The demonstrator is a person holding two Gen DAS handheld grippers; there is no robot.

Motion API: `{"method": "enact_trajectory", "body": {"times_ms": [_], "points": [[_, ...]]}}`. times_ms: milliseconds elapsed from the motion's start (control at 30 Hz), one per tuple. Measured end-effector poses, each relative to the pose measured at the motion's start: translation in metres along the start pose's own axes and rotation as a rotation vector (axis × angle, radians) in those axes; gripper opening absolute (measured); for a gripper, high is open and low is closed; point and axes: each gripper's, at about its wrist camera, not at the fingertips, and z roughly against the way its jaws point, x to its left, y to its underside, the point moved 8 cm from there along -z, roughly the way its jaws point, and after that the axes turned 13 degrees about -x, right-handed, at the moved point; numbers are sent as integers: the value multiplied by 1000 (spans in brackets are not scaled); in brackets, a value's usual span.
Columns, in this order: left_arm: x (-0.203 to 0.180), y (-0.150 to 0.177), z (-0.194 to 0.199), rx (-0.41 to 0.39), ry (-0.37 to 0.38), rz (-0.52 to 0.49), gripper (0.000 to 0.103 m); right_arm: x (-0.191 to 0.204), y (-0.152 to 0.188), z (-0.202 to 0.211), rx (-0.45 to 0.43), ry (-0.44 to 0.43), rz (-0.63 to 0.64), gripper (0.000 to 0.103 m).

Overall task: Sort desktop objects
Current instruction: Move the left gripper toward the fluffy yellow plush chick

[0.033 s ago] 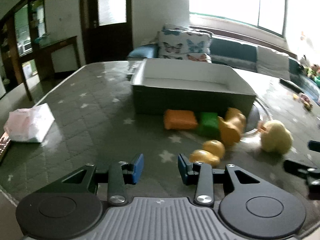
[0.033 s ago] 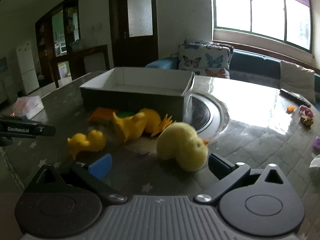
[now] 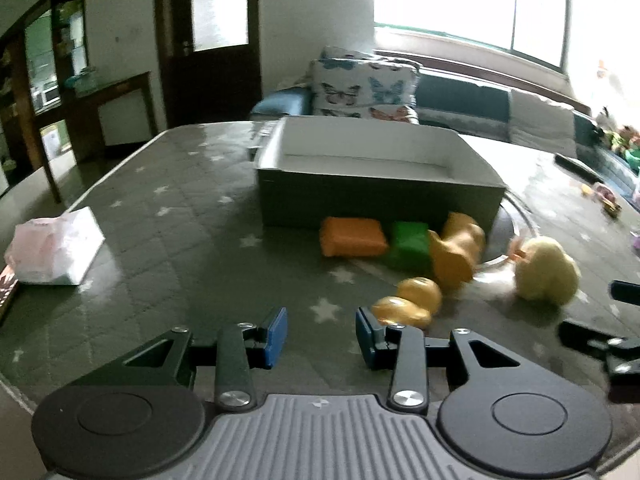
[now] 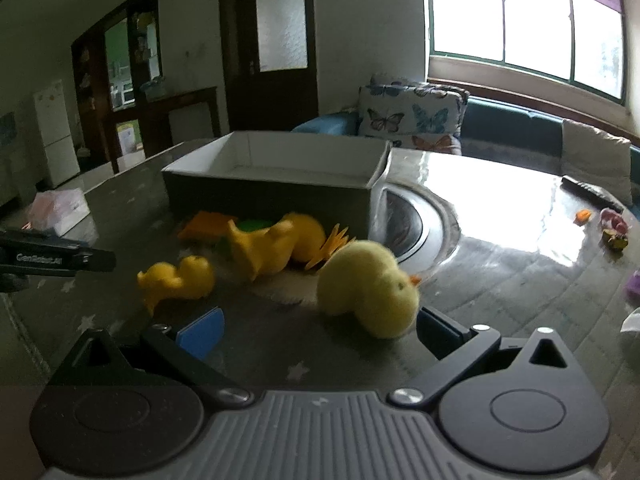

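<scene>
While your left claw hangs low over the near edge of the table, its blue pads stand spread with nothing between them. Just beyond its right pad lies the small rubber duck, close to the fingertip, though you cannot tell whether they touch. Ahead and to the left of that claw you have a broad stretch of bare starred cloth running toward the far left corner, broken only by the tissue pack near the left edge.

Your right claw is opened wide, and the fuzzy plush duck sits just in front of the gap, nearer the right finger; neither pad grips it. To its left lies the same small rubber duck, and behind that the larger yellow duck on its side, touching the green block. The orange block rests just beside the green one, both close against the near wall of the grey box.

That box stands open-topped toward the middle of the table, its white inside showing. Right of it a round inset ring marks the tabletop, and the glossy surface beyond runs clear to the far right edge, where a few small toys and a dark remote lie.
</scene>
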Motion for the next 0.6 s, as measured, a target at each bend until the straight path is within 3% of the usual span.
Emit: {"method": "enact_trajectory", "body": {"times_ms": [233, 333, 433, 500, 600], "points": [[-41, 17, -7, 40, -15, -9, 40, 19, 11, 15, 1, 1, 35, 103], [-58, 24, -10, 57, -21, -13, 40, 17, 21, 7, 80, -22, 0, 103], [-77, 31, -12, 73, -23, -13, 40, 16, 24, 7, 103, -22, 1, 103], [-93, 32, -12, 77, -5, 2, 40, 17, 26, 7, 113, -19, 3, 103], [-85, 33, -21, 86, 41, 3, 40, 18, 28, 7, 125, -14, -2, 103]]}}
